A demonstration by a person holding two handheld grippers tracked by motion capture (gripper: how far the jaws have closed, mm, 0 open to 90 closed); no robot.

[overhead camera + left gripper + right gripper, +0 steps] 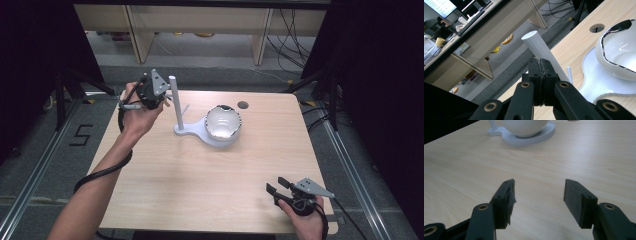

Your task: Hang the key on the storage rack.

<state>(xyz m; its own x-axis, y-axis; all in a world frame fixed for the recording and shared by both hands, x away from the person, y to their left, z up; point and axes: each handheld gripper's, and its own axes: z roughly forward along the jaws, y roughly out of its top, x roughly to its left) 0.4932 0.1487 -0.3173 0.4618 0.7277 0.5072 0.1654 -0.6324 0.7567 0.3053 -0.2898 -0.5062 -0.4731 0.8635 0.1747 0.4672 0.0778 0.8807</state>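
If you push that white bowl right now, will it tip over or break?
The white bowl looks glossy and hard, so it is probably slippery and could chip if dropped. It sits low and wide on the white stand, so a gentle push would more likely slide it than tip it.

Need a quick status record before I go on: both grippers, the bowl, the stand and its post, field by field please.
left gripper: fingers shut, nothing visibly held, beside the post near its top
right gripper: fingers open, empty, low at the table's near right
bowl: white, upright, seated on the stand's round pad
stand: white, far centre of the table
post: white, upright on the stand's small end
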